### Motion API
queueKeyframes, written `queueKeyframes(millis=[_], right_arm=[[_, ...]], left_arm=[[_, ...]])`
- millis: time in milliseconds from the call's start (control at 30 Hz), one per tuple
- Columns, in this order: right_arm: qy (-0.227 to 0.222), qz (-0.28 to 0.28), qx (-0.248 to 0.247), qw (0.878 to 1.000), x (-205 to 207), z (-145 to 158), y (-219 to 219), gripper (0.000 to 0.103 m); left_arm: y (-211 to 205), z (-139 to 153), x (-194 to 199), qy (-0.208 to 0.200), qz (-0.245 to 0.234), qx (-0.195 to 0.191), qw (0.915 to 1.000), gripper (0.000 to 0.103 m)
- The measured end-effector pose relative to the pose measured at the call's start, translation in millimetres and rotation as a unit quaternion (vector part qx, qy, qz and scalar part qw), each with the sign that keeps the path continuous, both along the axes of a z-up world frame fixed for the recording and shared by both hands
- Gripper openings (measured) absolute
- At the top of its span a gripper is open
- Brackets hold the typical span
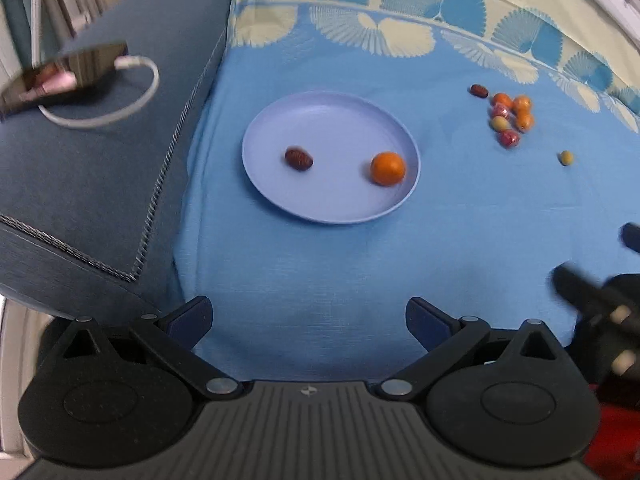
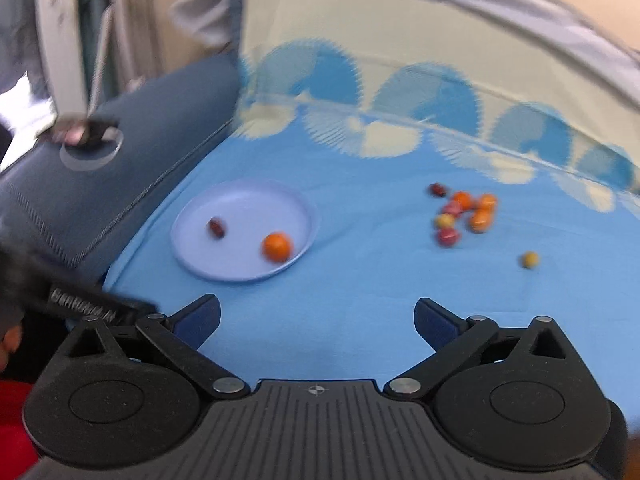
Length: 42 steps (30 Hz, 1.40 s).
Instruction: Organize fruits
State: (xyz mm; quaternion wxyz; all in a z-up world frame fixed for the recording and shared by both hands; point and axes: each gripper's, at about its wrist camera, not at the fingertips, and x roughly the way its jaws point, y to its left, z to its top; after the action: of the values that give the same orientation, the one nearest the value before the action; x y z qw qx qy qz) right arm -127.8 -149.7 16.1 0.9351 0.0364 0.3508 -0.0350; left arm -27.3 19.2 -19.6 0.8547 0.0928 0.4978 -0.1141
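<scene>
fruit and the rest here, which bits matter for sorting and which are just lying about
For the job:
plate
orange and date, both on the plate
fruit pile
lone olive
left gripper, right gripper, both open

Lying about:
phone
white cable
cushion

A round lavender plate (image 1: 280,184) lay flat on the blue bedspread (image 1: 320,264). On it sat a dark red date (image 1: 298,159) toward the left and an orange fruit (image 1: 387,168) near the right rim, well apart. To the right of the plate, a loose cluster of small orange, red and yellowish fruits (image 1: 510,120) touched one another, with a dark date (image 1: 479,90) just beside them and one yellow-green fruit (image 1: 565,157) apart.
</scene>
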Motion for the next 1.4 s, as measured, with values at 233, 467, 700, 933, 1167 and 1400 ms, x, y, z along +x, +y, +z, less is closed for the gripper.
queueKeyframes(millis=[233, 467, 700, 933, 1167, 1400], right_arm=[[-0.044, -0.001, -0.006, 0.999, -30, 17, 0, 0.102], [-0.064, 0.002, -0.020, 0.998, -42, 24, 5, 0.102], [-0.057, -0.009, -0.017, 0.998, -42, 21, 5, 0.102], [-0.043, -0.008, -0.010, 0.999, -38, 16, 4, 0.102], [-0.034, -0.006, -0.006, 0.999, -34, 11, 3, 0.102], [-0.032, -0.004, -0.004, 0.999, -31, 8, 3, 0.102]], left_arm=[[-14, 33, -36, -0.068, -0.025, 0.002, 0.9973, 0.103], [-16, 44, -48, -0.091, -0.029, 0.007, 0.9954, 0.103], [-18, 44, -50, -0.092, -0.045, 0.009, 0.9947, 0.103], [-16, 40, -48, -0.086, -0.044, 0.010, 0.9953, 0.103], [-17, 38, -48, -0.086, -0.053, 0.010, 0.9948, 0.103], [-21, 35, -47, -0.084, -0.056, 0.015, 0.9948, 0.103]])
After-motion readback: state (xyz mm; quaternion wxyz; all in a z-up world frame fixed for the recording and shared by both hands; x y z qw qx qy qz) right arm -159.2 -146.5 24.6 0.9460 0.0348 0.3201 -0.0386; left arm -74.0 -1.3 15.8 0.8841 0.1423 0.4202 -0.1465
